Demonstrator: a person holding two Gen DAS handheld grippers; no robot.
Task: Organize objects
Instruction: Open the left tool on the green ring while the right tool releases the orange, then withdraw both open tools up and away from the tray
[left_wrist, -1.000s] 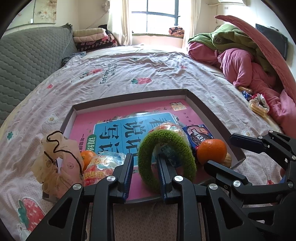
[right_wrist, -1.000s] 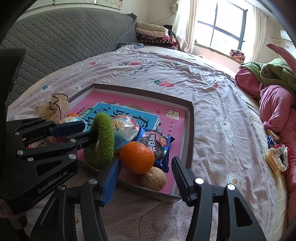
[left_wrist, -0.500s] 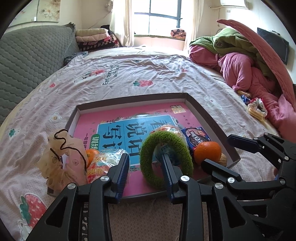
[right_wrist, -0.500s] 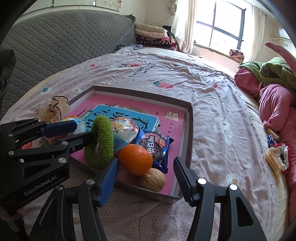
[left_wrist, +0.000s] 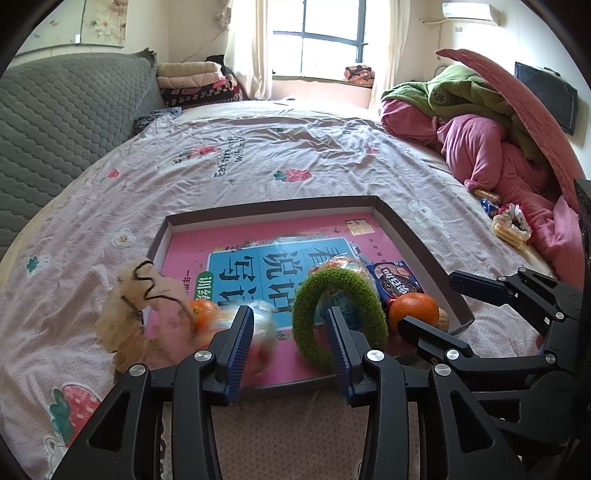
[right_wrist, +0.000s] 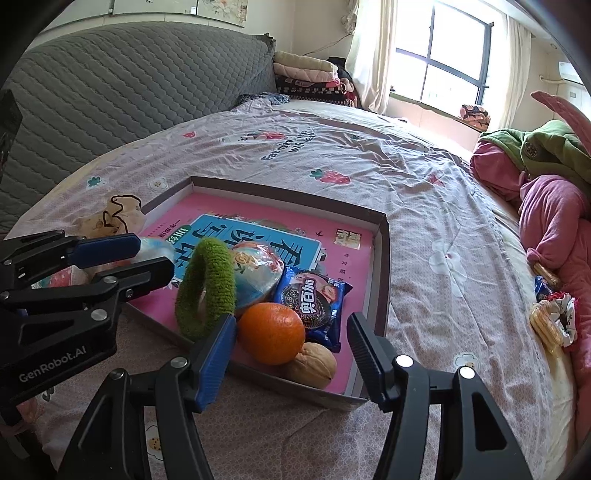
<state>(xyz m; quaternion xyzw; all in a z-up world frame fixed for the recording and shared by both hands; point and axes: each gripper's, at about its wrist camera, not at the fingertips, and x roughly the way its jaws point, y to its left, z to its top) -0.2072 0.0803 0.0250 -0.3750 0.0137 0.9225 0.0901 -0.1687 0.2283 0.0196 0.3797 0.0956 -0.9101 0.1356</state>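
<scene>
A shallow box lid (left_wrist: 424, 243) (right_wrist: 382, 258) with a pink book cover inside lies on the bed. In it stand a green fuzzy ring (left_wrist: 340, 314) (right_wrist: 207, 288), an orange (left_wrist: 413, 312) (right_wrist: 271, 332), a walnut (right_wrist: 312, 363), a cookie packet (left_wrist: 397, 278) (right_wrist: 312, 299), a round snack bag (right_wrist: 255, 273), a second orange (left_wrist: 203, 312) and a blurred snack bag (left_wrist: 258, 332). My left gripper (left_wrist: 290, 347) is open and empty at the lid's near edge, its right finger beside the ring. My right gripper (right_wrist: 291, 354) is open and empty, its jaws either side of the orange and walnut.
A beige frilly scrunchie (left_wrist: 144, 317) (right_wrist: 110, 218) lies at the lid's left corner. Snacks and a scrunchie (left_wrist: 511, 225) (right_wrist: 552, 317) lie at the right by pink and green bedding (left_wrist: 480, 140). A grey headboard (left_wrist: 55, 122) is on the left.
Both grippers have drawn back slightly from the lid. The left gripper's jaws have opened wider, and the snack bag by its left finger is now blurred.
</scene>
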